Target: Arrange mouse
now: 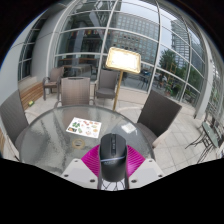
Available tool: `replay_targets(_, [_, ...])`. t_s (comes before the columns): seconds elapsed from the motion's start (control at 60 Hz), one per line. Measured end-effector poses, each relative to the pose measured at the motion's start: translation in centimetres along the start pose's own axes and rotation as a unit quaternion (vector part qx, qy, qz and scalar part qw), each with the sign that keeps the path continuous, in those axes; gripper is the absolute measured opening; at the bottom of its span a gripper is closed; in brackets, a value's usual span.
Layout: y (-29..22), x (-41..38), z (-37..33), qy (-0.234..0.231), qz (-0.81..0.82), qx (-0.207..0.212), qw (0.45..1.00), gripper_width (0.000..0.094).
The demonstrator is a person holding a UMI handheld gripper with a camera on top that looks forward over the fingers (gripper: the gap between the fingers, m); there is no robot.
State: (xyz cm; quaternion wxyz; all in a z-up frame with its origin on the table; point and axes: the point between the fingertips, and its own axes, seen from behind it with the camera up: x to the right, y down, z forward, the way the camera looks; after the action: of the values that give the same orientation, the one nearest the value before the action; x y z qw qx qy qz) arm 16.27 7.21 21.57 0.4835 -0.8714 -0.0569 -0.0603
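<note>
Mouse lengthwise between gripper fingers, pointing ahead.

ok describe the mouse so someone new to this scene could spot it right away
Start at the round glass table ringed by grey chairs before the tall windows. At its near edge, the dark grey computer mouse sits between the pink-padded fingers of the hand-held gripper. The only other item is a flat colourful printed card further out.

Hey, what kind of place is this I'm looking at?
Probably an office lounge or lobby meeting corner: tall glass window walls facing other buildings, a round glass table ringed by chairs, and a floor lamp. The gripper holds a dark mouse between its jaws above the table.
</note>
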Motion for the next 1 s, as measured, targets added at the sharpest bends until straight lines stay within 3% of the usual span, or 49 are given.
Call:
replay_targets(0.233, [15.7, 2.8, 6.4, -0.006, 0.048, -0.128, 0.991, 0.0304])
replay_targets(0.4, [23.5, 1.4, 8.0, -0.028, 0.054, -0.185, 0.981, 0.0307])
replay_targets(0.5, [23.1, 1.4, 7.9, -0.029, 0.079, -0.162, 0.983, 0.0347])
replay_targets(0.667, [23.3, 1.4, 8.1, -0.033, 0.077, -0.17, 0.982, 0.0473])
replay_targets(0.75, [23.1, 2.1, 7.7, -0.017, 0.066, -0.187, 0.98, 0.0689])
replay_targets(0.817, [21.9, 2.1, 6.8, -0.016, 0.057, -0.188, 0.98, 0.08])
replay_targets(1.0, [14.7, 0.7, 2.3, -0.002, 0.069, -0.137, 0.988, 0.0807])
